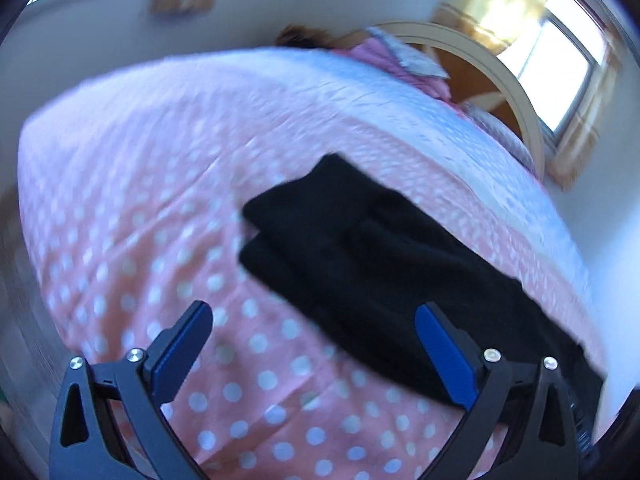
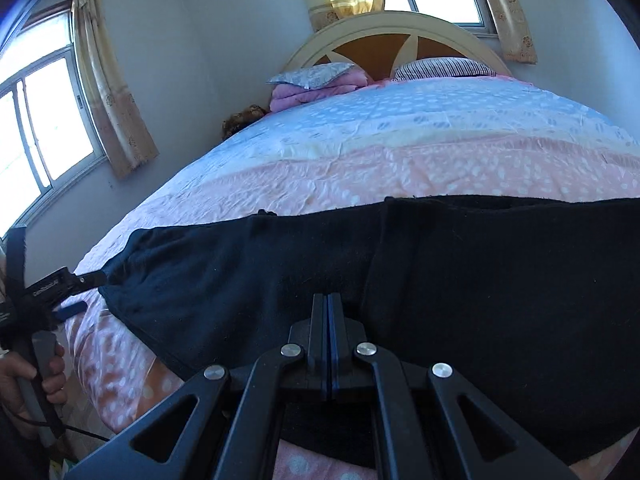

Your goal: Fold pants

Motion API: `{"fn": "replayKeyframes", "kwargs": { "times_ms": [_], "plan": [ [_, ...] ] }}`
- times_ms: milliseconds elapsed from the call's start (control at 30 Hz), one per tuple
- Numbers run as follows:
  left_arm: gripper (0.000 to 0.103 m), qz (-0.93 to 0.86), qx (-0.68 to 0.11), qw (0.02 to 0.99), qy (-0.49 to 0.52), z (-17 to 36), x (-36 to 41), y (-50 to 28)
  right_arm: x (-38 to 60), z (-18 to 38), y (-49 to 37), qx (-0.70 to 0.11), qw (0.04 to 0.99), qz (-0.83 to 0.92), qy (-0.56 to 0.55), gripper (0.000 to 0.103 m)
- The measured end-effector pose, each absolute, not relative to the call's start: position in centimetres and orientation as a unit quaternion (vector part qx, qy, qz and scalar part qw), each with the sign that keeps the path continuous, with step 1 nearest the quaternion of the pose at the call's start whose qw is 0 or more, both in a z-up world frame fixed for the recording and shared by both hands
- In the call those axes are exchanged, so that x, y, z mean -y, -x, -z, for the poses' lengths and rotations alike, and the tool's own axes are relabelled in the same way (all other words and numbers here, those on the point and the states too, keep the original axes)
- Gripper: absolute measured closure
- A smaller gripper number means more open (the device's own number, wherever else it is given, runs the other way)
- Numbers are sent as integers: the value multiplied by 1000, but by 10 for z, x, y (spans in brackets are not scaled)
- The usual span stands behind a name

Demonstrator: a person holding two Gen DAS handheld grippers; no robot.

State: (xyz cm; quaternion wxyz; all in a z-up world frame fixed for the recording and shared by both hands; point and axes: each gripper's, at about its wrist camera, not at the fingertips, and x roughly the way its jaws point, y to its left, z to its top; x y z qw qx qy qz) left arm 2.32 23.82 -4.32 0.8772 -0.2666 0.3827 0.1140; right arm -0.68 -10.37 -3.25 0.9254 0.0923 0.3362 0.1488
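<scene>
Your right gripper [image 2: 328, 300] is pressed closed over the black pants [image 2: 440, 280]; your left gripper [image 1: 316, 344] gapes wide. Grab the hem at nine o'clock squarely.

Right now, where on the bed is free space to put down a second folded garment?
Free: the pink dotted bedspread left of the black pants, and the blue band between them and the pillows. Crowded: the near edge under the pants, and the pink blanket by the headboard.

No legible text; small white print on left gripper [image 2: 86, 292] body unreadable.
</scene>
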Motion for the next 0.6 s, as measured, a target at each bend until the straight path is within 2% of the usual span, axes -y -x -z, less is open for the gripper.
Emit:
{"fn": "replayKeyframes", "kwargs": {
  "times_ms": [67, 333, 433, 500, 600],
  "plan": [
    [0, -119, -366, 873, 299, 46, -241, -22, 105, 35, 7, -335, 924, -153, -100, 102],
    [0, -101, -320, 884, 325, 47, -233, -36, 108, 35, 8, -332, 922, -163, -115, 102],
    [6, -102, -284, 881, 364, 50, -238, -28, 110, 35, 9, -329, 921, -169, -122, 102],
    [15, -114, -259, 876, 391, 54, -245, -21, 113, 36, 8, -328, 919, -173, -130, 102],
    [16, -117, -254, 871, 404, 54, -250, -26, 114, 36, 8, -326, 919, -177, -136, 102]
  ]
}}
